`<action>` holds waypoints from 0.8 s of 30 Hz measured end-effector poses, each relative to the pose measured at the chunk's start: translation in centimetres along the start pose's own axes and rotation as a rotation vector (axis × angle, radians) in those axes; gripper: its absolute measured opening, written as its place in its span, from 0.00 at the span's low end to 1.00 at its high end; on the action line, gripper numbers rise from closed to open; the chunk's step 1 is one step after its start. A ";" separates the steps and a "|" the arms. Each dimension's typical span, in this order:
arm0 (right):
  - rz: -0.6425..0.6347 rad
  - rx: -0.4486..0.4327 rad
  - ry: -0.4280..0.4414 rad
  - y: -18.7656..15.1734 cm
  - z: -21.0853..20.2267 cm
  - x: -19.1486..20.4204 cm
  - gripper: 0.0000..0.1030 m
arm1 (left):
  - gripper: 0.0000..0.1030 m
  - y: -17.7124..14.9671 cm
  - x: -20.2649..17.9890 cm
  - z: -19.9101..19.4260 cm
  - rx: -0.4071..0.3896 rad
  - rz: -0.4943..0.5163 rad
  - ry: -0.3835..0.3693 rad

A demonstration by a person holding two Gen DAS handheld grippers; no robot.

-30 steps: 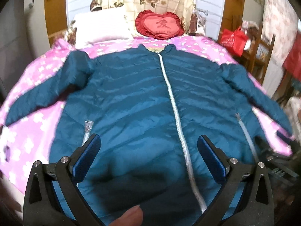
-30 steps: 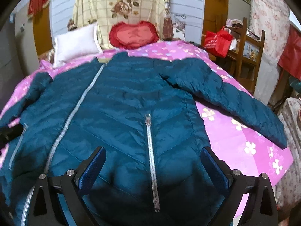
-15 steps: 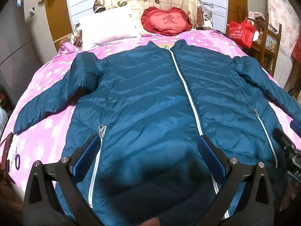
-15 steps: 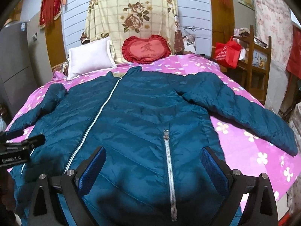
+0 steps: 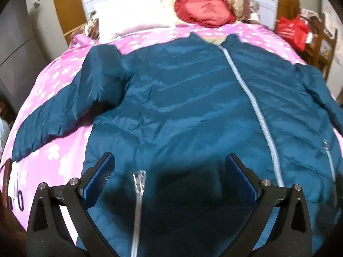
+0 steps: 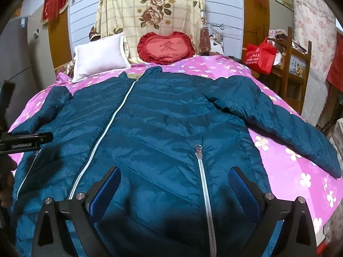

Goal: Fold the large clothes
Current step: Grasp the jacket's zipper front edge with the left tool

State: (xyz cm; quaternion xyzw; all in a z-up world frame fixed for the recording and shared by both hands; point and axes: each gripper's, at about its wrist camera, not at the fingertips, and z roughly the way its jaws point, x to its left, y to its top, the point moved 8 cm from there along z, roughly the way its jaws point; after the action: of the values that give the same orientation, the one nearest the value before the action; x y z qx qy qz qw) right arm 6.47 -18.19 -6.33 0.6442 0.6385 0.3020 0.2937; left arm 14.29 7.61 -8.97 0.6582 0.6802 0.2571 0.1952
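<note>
Teal quilted jacket [image 6: 163,128]: spread front-up, zipped, on pink floral bed [image 6: 295,171], both sleeves out to the sides. Left gripper [image 5: 169,177]: fingers wide apart, empty, above the left pocket zip [image 5: 138,201]. Right gripper [image 6: 174,189]: fingers wide apart, empty, above the right pocket zip [image 6: 203,184]. White pillow [image 6: 99,56], red heart cushion [image 6: 166,47] at the headboard

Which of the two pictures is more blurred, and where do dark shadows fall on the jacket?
Left wrist view: clearly softer, the red cushion and the pocket zipper are smeared; a dark shadow lies on the jacket between the left claw fingers. Right wrist view: sharp, with a similar shadow before the right claw; fisheye bending in both.
</note>
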 end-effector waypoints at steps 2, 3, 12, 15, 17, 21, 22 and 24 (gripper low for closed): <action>-0.004 0.004 0.006 0.1 0.3 0.4 0.97 | 1.00 -0.6 0.2 1.5 0.031 -0.017 -0.008; -0.007 0.010 0.009 0.0 0.6 0.6 0.97 | 1.00 -0.9 0.2 2.0 0.048 -0.029 -0.020; -0.033 0.047 0.041 -0.2 1.8 2.3 0.97 | 1.00 -2.4 0.1 3.2 0.024 -0.081 -0.039; -0.039 0.060 0.040 -0.4 2.2 2.5 0.97 | 1.00 -2.6 0.4 3.0 0.023 -0.091 -0.048; -0.048 0.073 0.042 -0.6 2.5 2.8 0.97 | 1.00 -2.7 0.4 3.1 0.023 -0.093 -0.050; -0.031 0.101 0.044 -1.3 3.0 2.9 0.97 | 1.00 -2.6 0.1 3.1 0.021 -0.087 -0.041; -0.029 0.108 0.039 -1.4 3.0 2.9 0.97 | 1.00 -2.6 0.1 3.1 0.022 -0.085 -0.039; -0.038 0.112 0.009 -1.4 2.8 2.6 0.97 | 1.00 -2.6 0.2 3.1 0.023 -0.084 -0.038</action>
State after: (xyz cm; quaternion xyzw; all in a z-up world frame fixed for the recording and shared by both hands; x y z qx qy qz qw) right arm 7.72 -15.58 -9.18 0.6459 0.6680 0.2629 0.2600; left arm 14.12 8.05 -13.01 0.6359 0.7063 0.2283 0.2111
